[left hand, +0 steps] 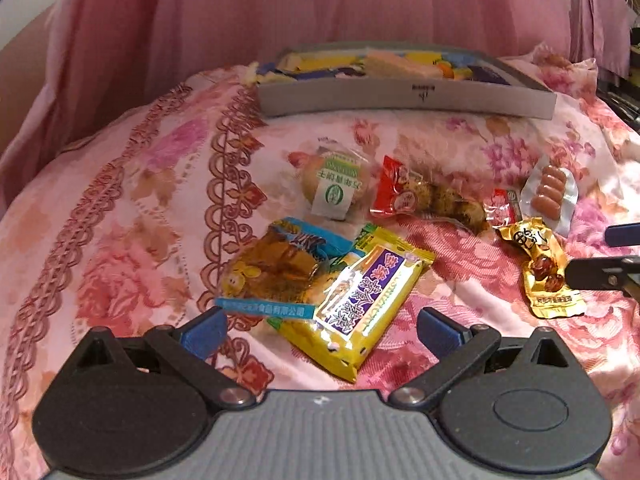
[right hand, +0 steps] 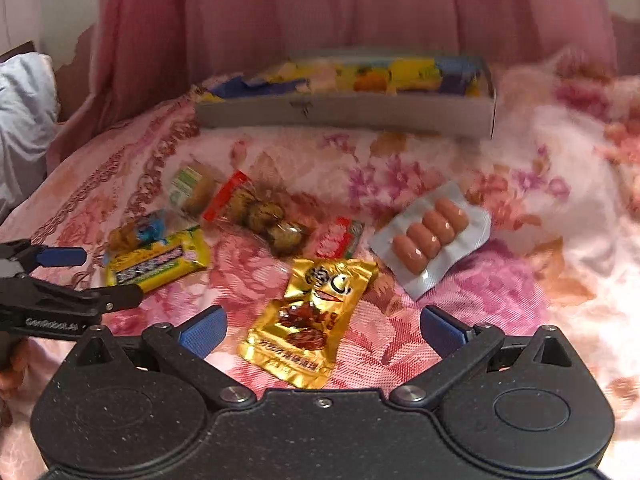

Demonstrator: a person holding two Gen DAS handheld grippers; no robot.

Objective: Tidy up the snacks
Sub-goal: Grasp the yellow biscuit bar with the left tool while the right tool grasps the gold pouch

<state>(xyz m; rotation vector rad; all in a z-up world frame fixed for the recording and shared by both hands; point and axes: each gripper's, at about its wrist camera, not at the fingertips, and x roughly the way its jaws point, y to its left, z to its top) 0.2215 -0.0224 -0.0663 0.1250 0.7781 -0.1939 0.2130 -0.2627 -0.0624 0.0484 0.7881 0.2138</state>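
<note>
Both grippers are hovering with jaws spread wide, gripping nothing. The left gripper [left hand: 322, 330] is sitting just short of the yellow packet [left hand: 356, 304], which is overlapping the blue-edged packet [left hand: 276, 268]. The right gripper [right hand: 323, 330] is straddling the near end of the gold pouch [right hand: 308, 312]; only its view is showing a white pillow [right hand: 24, 120] far left. Bare floral bedspread [left hand: 120, 216] is lying open left of the yellow packet. Beyond it, the grey box [left hand: 404, 98] is holding assorted wrapped snacks.
</note>
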